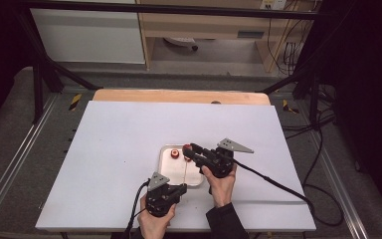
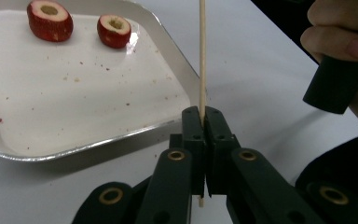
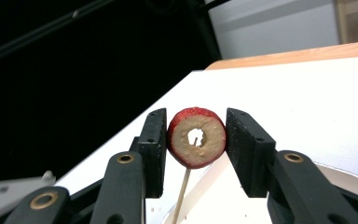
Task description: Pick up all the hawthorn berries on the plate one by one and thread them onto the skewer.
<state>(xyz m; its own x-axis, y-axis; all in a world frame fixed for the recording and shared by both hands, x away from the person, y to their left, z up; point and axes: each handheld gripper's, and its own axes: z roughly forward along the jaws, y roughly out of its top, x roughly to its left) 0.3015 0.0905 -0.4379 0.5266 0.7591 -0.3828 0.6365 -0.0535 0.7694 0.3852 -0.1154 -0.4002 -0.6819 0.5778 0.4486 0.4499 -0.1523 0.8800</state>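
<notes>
A thin wooden skewer (image 2: 202, 56) stands up from my left gripper (image 2: 204, 114), which is shut on its lower end. In the high view the left gripper (image 1: 183, 188) sits at the near edge of a white foil tray (image 1: 197, 178), and the skewer (image 1: 184, 172) runs away over it. My right gripper (image 3: 196, 126) is shut on a red cored fruit slice (image 3: 196, 137). The skewer's tip (image 3: 182, 191) rises just below the slice, towards its hole. Two more red fruit slices (image 2: 50, 19) (image 2: 114, 30) lie at the tray's (image 2: 74, 102) far end.
The tray rests on a white board (image 1: 119, 149) on a wooden table (image 1: 179, 95). Both grippers' cables trail off the near edge, the right one (image 1: 278, 184) to the right. The right hand (image 2: 345, 42) is close beside the left gripper. Crumbs dot the tray.
</notes>
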